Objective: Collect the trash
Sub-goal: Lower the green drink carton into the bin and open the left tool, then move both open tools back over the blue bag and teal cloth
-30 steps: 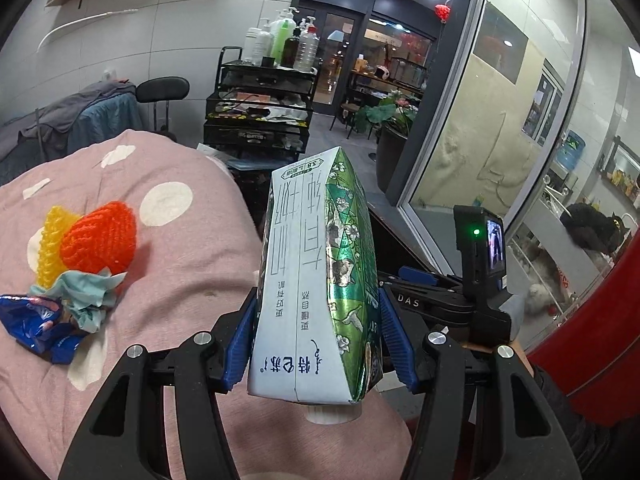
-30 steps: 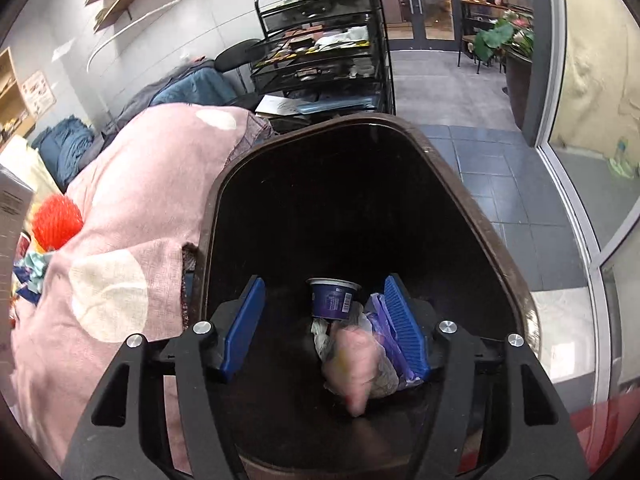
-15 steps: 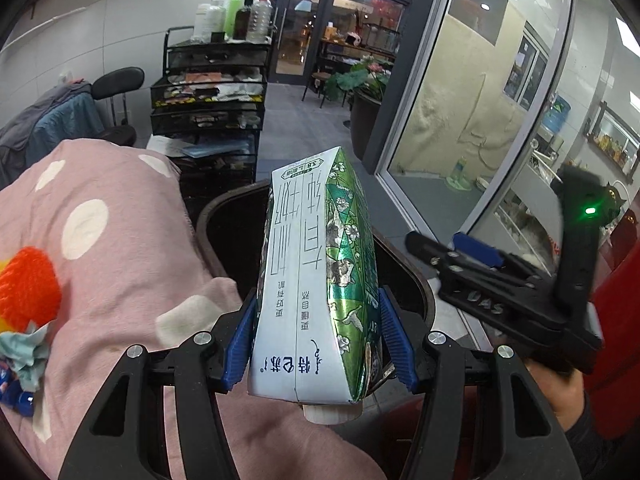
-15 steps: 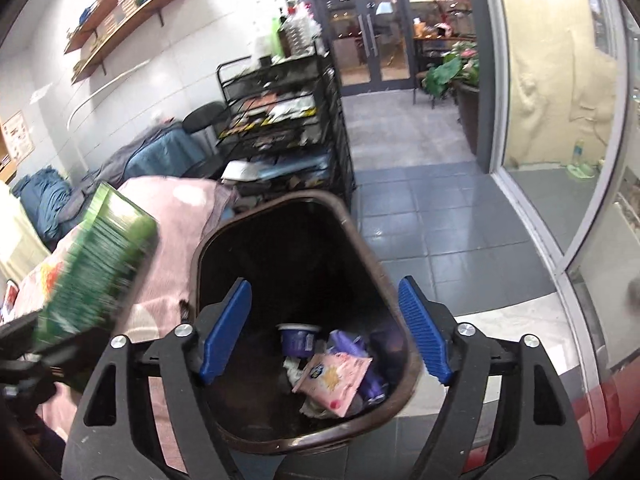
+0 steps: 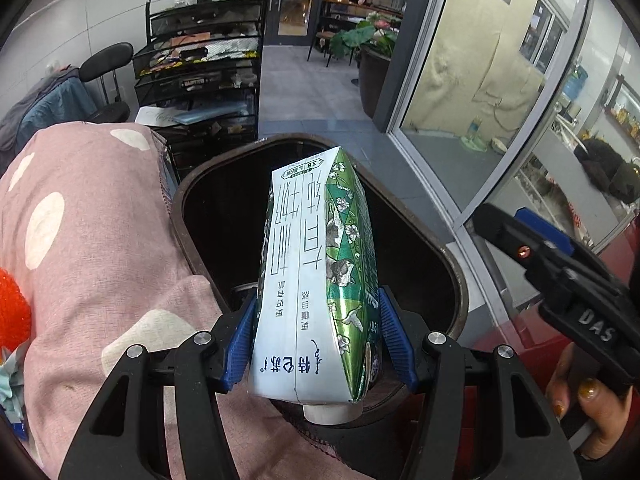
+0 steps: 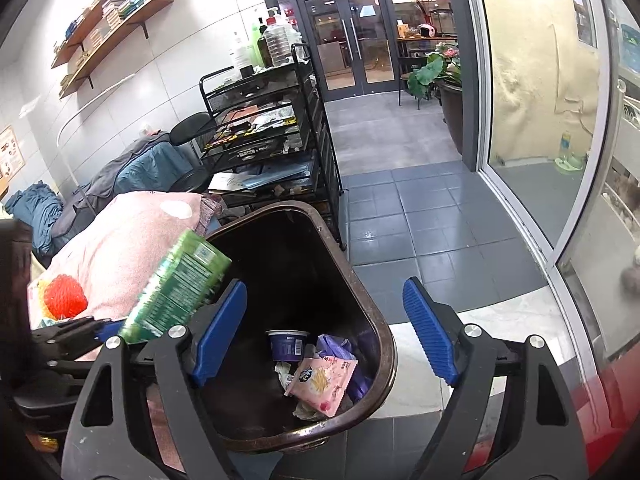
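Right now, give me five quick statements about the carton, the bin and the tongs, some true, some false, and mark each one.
1. The left tongs grip a green and white carton. True.
2. The carton already lies in the bin. False: it is held above the bin's opening.
3. The right tongs hold a pink packet. False: they are open and empty; the pink packet lies in the bin.
4. A blue cup sits in the bin. True.
5. The bin is empty. False: trash is inside.
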`<action>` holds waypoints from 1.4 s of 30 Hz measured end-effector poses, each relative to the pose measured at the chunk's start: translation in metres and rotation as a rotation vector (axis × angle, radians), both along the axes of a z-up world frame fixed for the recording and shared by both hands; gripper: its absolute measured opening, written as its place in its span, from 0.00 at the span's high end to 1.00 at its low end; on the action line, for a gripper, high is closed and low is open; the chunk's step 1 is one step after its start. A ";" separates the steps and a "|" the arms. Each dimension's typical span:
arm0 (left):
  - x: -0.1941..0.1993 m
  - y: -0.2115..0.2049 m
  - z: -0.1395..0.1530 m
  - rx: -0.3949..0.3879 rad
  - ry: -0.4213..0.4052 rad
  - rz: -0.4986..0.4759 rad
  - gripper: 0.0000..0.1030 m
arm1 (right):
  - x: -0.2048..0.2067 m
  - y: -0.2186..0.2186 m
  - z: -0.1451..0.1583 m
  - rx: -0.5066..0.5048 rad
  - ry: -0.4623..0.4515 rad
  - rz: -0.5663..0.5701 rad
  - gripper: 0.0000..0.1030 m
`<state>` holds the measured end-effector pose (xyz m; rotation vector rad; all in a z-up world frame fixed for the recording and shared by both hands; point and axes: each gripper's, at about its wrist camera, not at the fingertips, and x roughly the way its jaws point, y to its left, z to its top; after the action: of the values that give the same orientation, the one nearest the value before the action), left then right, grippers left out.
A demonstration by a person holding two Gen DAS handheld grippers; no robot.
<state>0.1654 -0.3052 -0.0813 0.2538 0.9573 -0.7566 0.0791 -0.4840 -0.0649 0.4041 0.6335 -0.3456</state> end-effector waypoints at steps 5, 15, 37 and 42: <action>-0.001 -0.007 -0.005 0.053 -0.016 -0.011 0.44 | 0.000 -0.004 -0.001 0.012 0.003 -0.014 0.17; -0.006 -0.011 -0.005 0.125 -0.048 -0.005 0.17 | 0.000 -0.004 0.001 0.009 -0.010 0.001 0.13; -0.063 0.108 0.062 -0.139 -0.329 0.158 0.05 | 0.008 0.044 0.002 0.030 -0.091 0.157 0.08; -0.061 0.140 0.064 -0.150 -0.347 0.250 0.05 | 0.018 0.072 0.007 0.028 -0.102 0.228 0.08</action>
<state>0.1043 -0.1652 -0.0175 0.1250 0.5871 -0.5285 0.0967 -0.4119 -0.0583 0.3696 0.5781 -0.0980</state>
